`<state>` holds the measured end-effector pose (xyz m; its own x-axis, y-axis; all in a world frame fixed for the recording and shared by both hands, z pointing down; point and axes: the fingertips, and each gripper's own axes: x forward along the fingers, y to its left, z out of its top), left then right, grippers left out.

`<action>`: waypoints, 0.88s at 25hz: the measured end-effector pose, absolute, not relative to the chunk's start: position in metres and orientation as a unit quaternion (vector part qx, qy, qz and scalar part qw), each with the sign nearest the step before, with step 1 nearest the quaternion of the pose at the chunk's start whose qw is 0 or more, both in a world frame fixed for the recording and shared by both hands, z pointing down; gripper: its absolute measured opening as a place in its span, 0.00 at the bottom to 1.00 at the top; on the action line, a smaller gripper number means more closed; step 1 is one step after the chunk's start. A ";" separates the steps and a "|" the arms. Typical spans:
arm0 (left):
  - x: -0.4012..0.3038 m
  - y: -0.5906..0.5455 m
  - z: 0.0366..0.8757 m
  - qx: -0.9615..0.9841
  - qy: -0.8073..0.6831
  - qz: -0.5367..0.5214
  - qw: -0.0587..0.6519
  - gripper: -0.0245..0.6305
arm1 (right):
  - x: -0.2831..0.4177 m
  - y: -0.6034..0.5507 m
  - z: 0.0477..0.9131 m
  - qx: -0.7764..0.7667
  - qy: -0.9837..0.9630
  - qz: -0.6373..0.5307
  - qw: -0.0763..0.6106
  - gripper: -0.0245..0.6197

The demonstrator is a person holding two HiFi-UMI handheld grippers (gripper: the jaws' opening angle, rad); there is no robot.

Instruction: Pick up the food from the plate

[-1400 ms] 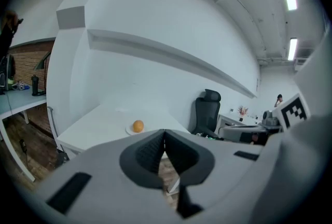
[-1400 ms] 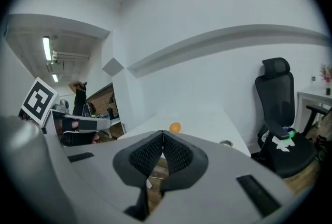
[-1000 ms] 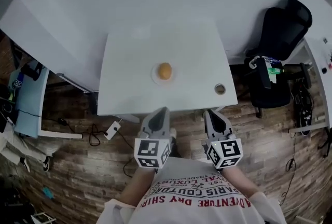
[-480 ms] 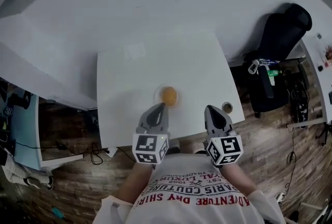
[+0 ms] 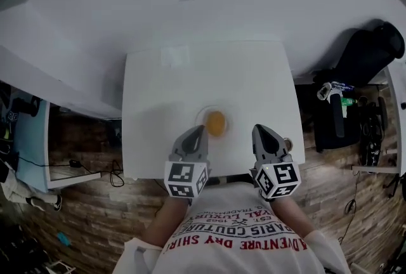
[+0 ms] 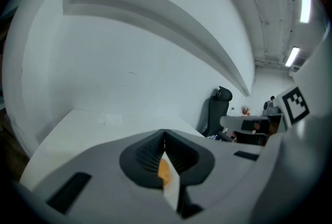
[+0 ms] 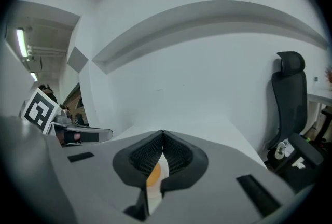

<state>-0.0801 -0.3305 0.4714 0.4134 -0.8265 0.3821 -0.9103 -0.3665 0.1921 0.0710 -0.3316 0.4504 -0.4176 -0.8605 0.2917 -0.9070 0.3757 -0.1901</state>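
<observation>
A round orange piece of food (image 5: 216, 123) lies on a small white plate (image 5: 202, 117) near the front of the white table (image 5: 158, 101). My left gripper (image 5: 197, 132) is shut and empty, just left of the plate over the table's front edge. On the plate's other side my right gripper (image 5: 261, 131) is shut and empty too. In the left gripper view the jaws (image 6: 165, 133) meet, and the food (image 6: 163, 172) shows through the gap below them. The right gripper view shows the same: closed jaws (image 7: 163, 134) with the food (image 7: 153, 174) beyond.
A small round object (image 5: 289, 142) sits at the table's front right corner, partly behind my right gripper. A pale patch (image 5: 175, 57) lies at the table's far edge by the white wall. A black office chair (image 5: 371, 51) stands to the right, with cluttered desks around it.
The view has closed in on the table. Both grippers, earlier short of its front edge, now reach over that edge on either side of the plate. Their jaws stayed shut.
</observation>
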 end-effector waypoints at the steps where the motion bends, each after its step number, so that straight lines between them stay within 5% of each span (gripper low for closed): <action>1: -0.079 -0.334 0.475 0.814 -0.536 0.115 0.194 0.05 | 0.071 -0.339 0.453 0.527 -0.830 0.163 0.076 0.06; 13: -0.057 -0.362 0.548 0.768 -0.555 0.175 0.269 0.06 | 0.077 -0.400 0.507 0.446 -0.859 0.204 0.147 0.06; 16: -0.045 -0.363 0.566 0.770 -0.535 0.193 0.289 0.28 | 0.076 -0.403 0.522 0.429 -0.862 0.218 0.163 0.06; 22: -0.037 -0.372 0.607 0.757 -0.524 0.249 0.301 0.46 | 0.075 -0.405 0.547 0.403 -0.863 0.241 0.186 0.06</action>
